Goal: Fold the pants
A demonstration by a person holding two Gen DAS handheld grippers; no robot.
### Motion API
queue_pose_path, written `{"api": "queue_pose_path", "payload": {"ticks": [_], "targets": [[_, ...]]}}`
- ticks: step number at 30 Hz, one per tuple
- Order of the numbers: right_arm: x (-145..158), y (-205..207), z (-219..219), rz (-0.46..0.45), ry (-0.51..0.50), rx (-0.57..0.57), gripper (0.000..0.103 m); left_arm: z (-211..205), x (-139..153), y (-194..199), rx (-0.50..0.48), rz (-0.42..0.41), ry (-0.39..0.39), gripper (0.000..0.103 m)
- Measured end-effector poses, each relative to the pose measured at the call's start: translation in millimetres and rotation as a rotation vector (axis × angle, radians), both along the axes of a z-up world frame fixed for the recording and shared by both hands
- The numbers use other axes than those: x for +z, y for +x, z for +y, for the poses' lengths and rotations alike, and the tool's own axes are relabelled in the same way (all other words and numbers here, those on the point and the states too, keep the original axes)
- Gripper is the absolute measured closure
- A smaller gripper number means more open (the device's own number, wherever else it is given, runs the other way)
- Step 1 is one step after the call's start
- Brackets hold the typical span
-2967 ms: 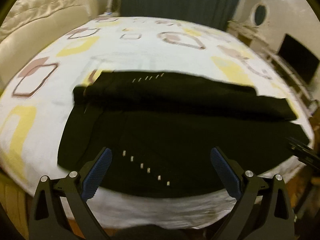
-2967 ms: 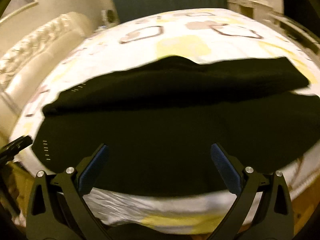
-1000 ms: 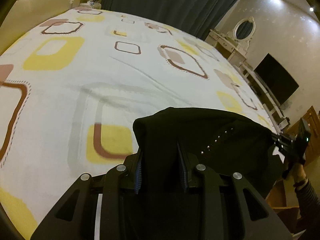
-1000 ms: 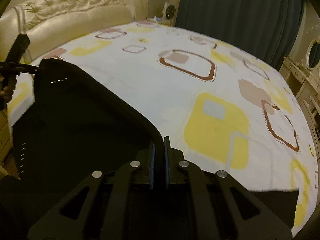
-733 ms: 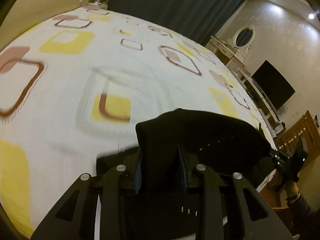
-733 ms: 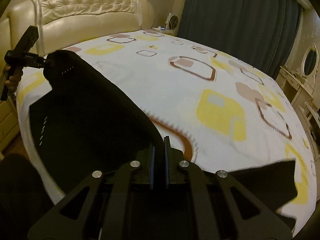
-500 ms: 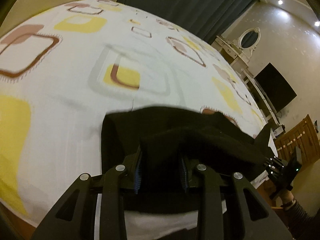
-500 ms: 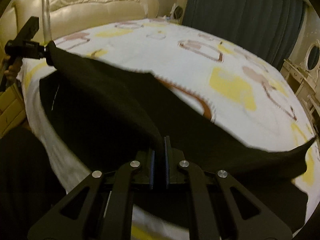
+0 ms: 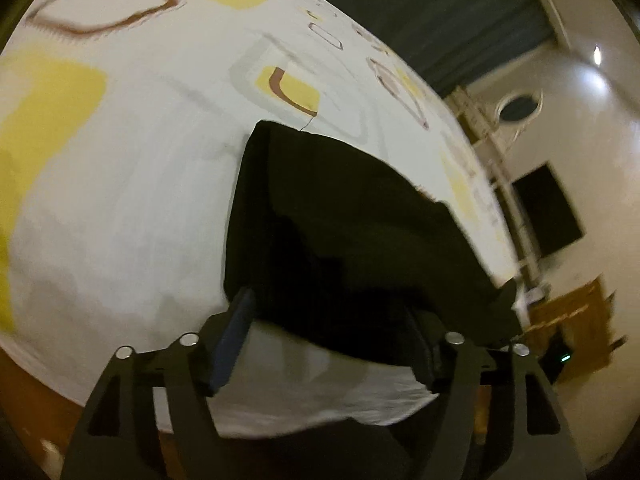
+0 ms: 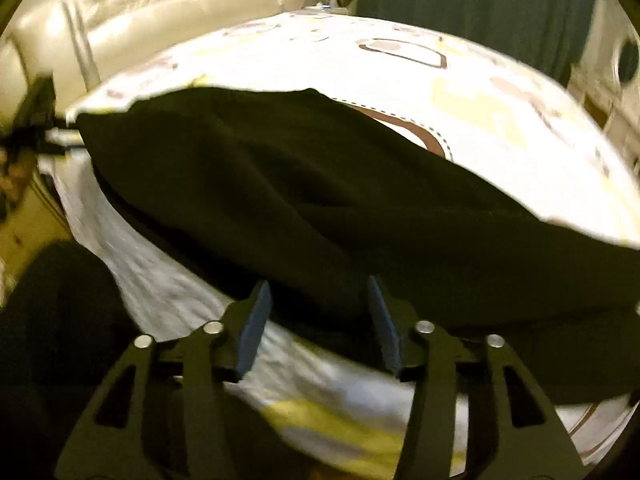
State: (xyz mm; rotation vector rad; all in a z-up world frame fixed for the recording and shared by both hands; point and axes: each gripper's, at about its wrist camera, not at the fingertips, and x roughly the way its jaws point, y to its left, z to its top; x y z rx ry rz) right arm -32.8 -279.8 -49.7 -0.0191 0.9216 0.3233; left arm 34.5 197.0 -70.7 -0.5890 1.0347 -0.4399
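Both claws have just released: left claw (image 9: 328, 332) and right claw (image 10: 316, 320) now stand wide. The black pants (image 9: 344, 216) lie doubled on the bed (image 9: 120, 160), near its front edge; this fold appears complete.

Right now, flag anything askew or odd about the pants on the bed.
The black pants lie folded near the bed's edge, but the top layer is rumpled and bulges rather than lying flat. Nothing looks damaged.
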Motion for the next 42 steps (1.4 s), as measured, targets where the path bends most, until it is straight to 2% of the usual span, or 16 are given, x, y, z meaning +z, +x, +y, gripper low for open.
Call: {"api": "queue_pose_path", "payload": {"ticks": [3,6,9,12,14,16,23,24,25,26,27,28,32,36,39,42], "targets": [[2.6,-7.6,-21.9,0.045,0.151,-0.07,0.05,6.7,-4.5,-7.5,0.037,0.028,-0.108,0.032],[-0.8,-10.9,-36.7,0.076,0.239,-0.131,0.047,6.0,-9.2,-7.2,0.067,0.045,-0.142,0.03],[-2.8,-14.9,-43.0,0.088,0.242,-0.169,0.047,7.8,-8.8,-10.0,0.094,0.046,-0.192,0.03],[-5.8,-16.7,-45.8,0.098,0.254,-0.179,0.046,9.9,-1.3,-13.9,0.117,0.011,-0.21,0.03],[-8.6,-16.7,-43.6,0.105,0.241,-0.177,0.045,13.3,2.9,-14.9,0.137,-0.003,-0.258,0.029],[-10.0,-17.3,-43.9,0.103,0.225,-0.177,0.045,14.5,4.7,-11.1,0.148,-0.001,-0.282,0.026],[-8.1,-17.3,-41.8,0.093,0.237,-0.182,0.044,1.5,-4.0,1.4,0.153,0.029,-0.166,0.027],[-8.3,-17.4,-42.6,0.092,0.237,-0.186,0.044,-1.8,-4.0,3.7,0.154,0.031,-0.125,0.039],[-8.8,-17.5,-44.1,0.093,0.24,-0.192,0.044,-3.9,-4.5,5.5,0.155,0.033,-0.089,0.057],[-9.1,-17.5,-45.8,0.093,0.243,-0.199,0.044,-8.0,-4.5,9.6,0.153,0.035,-0.029,0.066],[-8.5,-17.7,-47.7,0.093,0.248,-0.206,0.044,-9.0,-5.4,11.0,0.15,0.028,-0.005,0.088],[-8.2,-18.2,-49.4,0.092,0.255,-0.211,0.044,-8.9,-6.7,13.7,0.152,0.03,0.012,0.092],[-3.3,-18.9,-57.9,0.086,0.287,-0.233,0.043,-2.1,-13.5,19.4,0.192,0.05,0.058,0.094],[-0.2,-25.6,-84.8,0.088,0.375,-0.296,0.039,-2.2,-21.4,16.8,0.158,0.027,0.118,0.094],[3.5,-37.0,-127.6,0.078,0.471,-0.394,0.038,-6.0,-13.7,14.5,0.115,-0.003,0.157,0.091],[8.7,-57.2,-191.2,0.03,0.575,-0.545,0.038,-5.4,-0.8,6.9,0.109,-0.04,0.192,0.08]]}}
